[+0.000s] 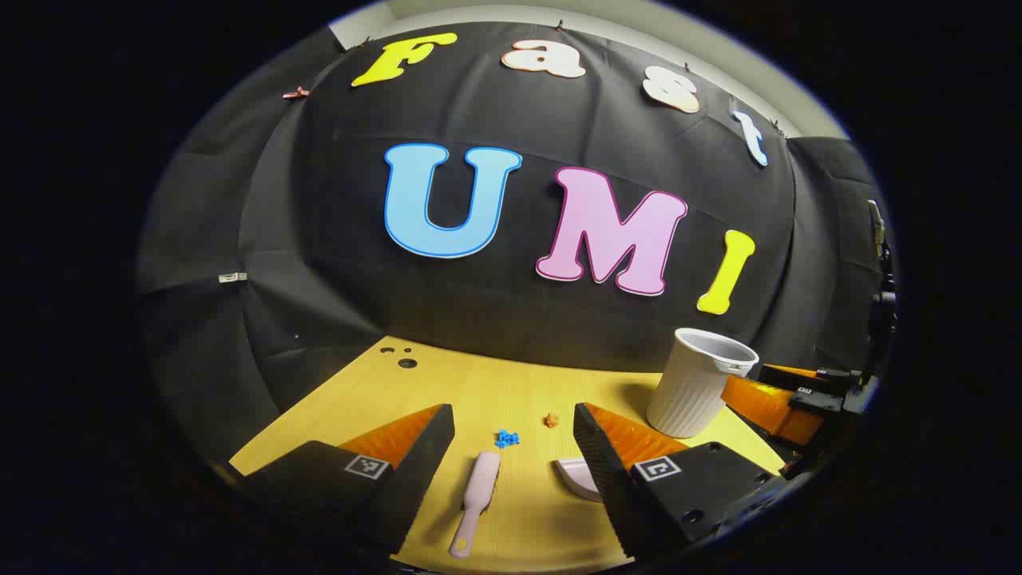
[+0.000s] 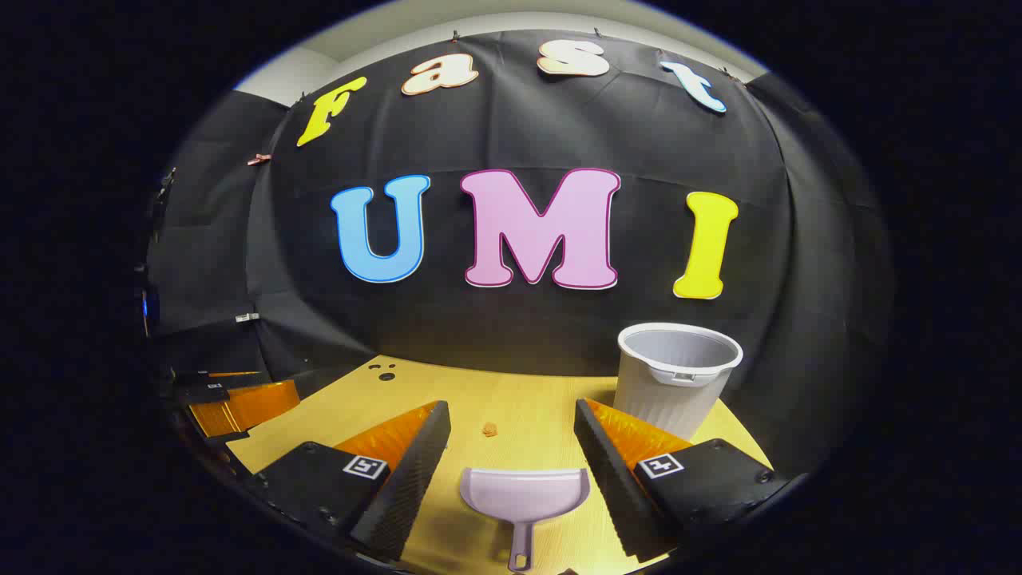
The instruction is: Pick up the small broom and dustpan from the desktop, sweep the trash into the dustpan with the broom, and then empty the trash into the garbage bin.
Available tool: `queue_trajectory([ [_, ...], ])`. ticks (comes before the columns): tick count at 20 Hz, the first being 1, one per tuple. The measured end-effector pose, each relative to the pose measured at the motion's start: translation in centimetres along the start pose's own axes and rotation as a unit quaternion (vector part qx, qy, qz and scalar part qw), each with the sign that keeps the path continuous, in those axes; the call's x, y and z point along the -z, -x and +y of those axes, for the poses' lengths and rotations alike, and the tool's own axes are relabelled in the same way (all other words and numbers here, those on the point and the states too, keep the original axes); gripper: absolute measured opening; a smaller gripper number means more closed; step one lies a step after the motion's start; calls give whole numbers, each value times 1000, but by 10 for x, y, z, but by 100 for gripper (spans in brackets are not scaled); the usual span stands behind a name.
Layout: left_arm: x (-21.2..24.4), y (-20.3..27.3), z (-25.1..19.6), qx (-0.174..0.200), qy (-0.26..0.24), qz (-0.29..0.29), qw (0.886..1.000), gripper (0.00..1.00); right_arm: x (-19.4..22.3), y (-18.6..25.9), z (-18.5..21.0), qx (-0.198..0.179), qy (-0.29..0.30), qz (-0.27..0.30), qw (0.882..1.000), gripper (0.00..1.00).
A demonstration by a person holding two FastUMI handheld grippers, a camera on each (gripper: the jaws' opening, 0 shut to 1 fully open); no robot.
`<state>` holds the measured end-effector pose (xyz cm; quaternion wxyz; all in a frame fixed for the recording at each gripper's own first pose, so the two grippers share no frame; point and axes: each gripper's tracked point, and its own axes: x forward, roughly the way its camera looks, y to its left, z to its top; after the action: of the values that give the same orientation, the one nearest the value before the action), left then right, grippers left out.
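A small pink broom lies flat on the wooden desktop, straight ahead between the fingers of my open left gripper, which holds nothing. Just beyond its head lie a blue scrap and a small brown scrap. The pale dustpan lies flat with its handle pointing back, between the fingers of my open right gripper. Its edge, the dustpan, shows by the left gripper's right finger. The brown scrap sits just beyond the pan. A white ribbed garbage bin stands upright at the back right.
The garbage bin stands right of the scraps near the black cloth wall. The right gripper shows far right in the left gripper view; the left gripper shows far left in the right gripper view. Small dark holes mark the desktop's back left.
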<state>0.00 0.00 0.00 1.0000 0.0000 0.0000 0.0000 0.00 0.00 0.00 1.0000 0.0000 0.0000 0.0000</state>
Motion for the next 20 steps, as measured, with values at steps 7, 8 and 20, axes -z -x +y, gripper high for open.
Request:
queue_trajectory([
  [7, 6, -18, 1, 7, -19, 13, 1000, 95, 11, -10, -7, 6, -14, 28, 999, 98],
  [8, 8, -21, 2, 10, -15, 19, 1000, 95, 13, -10, -8, 6, -13, 32, 999, 98],
  [20, 66, -47, 37, 11, -6, 139, 990, 96, 29, -24, 1, -21, -6, 57, 998, 98],
])
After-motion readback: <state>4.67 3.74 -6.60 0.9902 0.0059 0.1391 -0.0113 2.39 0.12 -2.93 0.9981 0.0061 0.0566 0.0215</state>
